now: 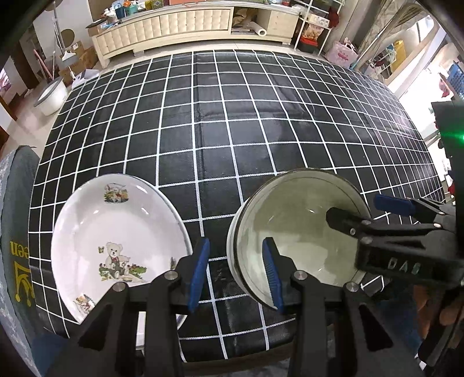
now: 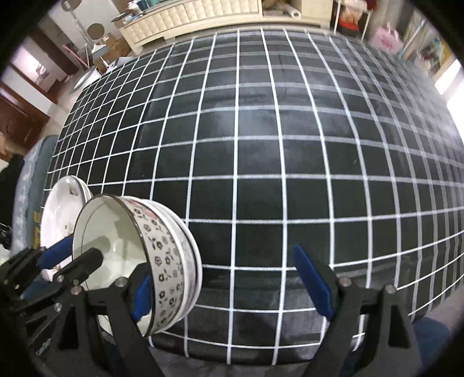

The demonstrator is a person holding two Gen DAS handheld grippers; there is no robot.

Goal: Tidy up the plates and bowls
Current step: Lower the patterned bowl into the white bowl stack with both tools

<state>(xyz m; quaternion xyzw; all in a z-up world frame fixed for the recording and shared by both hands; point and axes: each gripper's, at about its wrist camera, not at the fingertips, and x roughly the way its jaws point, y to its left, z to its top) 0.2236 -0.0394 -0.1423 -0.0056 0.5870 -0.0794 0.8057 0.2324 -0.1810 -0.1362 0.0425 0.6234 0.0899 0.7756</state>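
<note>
A stack of bowls (image 1: 295, 232) with a black flower pattern on the wall (image 2: 165, 261) stands near the table's front edge. Left of it lies a white plate (image 1: 116, 246) with a teddy bear print, seen again (image 2: 61, 208) in the right wrist view. My left gripper (image 1: 236, 275) is open astride the bowl's left rim, one pad inside and one outside, neither pressing. My right gripper (image 2: 227, 291) stands wide open over the bowl's right rim, its left pad inside the bowl. Each gripper shows in the other's view: right gripper (image 1: 356, 208), left gripper (image 2: 81, 249).
The table carries a black cloth with a white grid (image 1: 232, 130). A grey chair cushion (image 1: 17, 232) sits at the left edge. Beyond the table are a cream cabinet (image 1: 174, 26), a white basin (image 1: 52, 95) on the floor and shelves (image 1: 316, 26).
</note>
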